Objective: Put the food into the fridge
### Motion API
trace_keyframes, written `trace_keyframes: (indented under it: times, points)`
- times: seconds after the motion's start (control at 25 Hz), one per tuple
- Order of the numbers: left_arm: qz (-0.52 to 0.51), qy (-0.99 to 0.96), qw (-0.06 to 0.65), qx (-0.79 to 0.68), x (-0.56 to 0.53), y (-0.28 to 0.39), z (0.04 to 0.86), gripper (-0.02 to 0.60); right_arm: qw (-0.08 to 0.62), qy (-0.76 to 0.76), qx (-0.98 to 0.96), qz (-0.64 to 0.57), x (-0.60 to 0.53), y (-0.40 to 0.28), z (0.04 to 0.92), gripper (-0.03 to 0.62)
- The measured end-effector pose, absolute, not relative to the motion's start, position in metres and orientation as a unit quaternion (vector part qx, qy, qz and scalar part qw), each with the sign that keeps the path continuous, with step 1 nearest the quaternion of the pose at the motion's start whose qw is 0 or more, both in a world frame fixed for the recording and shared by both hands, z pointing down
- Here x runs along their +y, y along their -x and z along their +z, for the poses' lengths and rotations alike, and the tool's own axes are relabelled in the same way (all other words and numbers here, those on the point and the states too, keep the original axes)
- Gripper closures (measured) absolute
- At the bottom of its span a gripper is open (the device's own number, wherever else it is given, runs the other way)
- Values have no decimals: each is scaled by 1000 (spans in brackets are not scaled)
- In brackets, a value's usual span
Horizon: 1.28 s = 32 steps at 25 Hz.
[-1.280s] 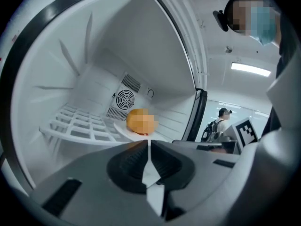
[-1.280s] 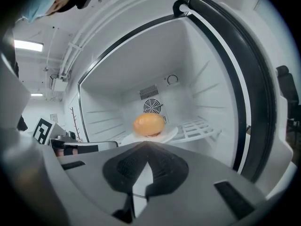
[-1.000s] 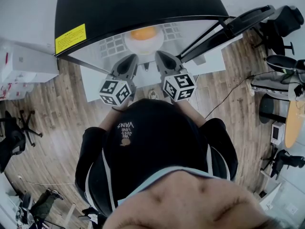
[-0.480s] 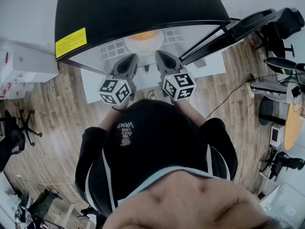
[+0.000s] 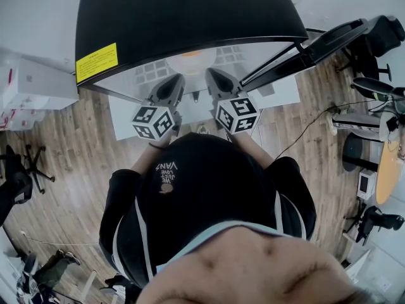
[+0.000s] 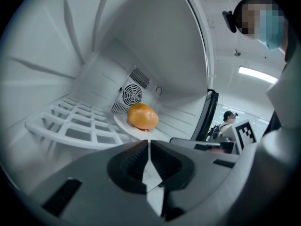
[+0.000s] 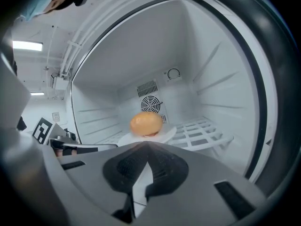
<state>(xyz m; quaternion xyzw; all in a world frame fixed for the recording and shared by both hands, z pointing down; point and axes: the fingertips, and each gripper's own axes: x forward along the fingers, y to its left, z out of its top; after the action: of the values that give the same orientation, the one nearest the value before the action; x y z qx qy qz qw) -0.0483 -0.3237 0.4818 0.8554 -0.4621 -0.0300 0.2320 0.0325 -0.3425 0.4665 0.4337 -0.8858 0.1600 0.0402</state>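
Note:
An orange bun [image 6: 143, 117] [image 7: 146, 124] lies on a white plate [image 7: 167, 134] on the fridge's shelf, in front of the round fan grille [image 7: 150, 102]. In the head view the bun [image 5: 192, 54] shows only faintly under the fridge's black top [image 5: 190, 11]. My left gripper [image 5: 173, 82] [image 6: 148, 144] and my right gripper [image 5: 212, 76] [image 7: 146, 149] hang side by side just outside the fridge's opening, pointing in at the bun. Both are shut with nothing between their jaws. Neither touches the plate.
The fridge door [image 5: 329, 37] stands open to the right. A white wire shelf [image 6: 70, 121] [image 7: 202, 128] fills the compartment beside the plate. White boxes [image 5: 31, 87] stand at the left, office chairs [image 5: 373, 37] at the right, and a cable [image 5: 304, 128] crosses the wooden floor.
The fridge's black top now hides more of the bun in the head view. Both grippers stay shut in about the same place.

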Motion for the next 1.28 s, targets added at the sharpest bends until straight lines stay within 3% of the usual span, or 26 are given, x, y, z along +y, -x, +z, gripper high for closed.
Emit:
trace_keyframes:
  times: [1.28]
  points:
    - [-43, -862, 230, -449, -309, 49, 475, 554, 15, -450, -878, 162, -327, -38, 459, 582]
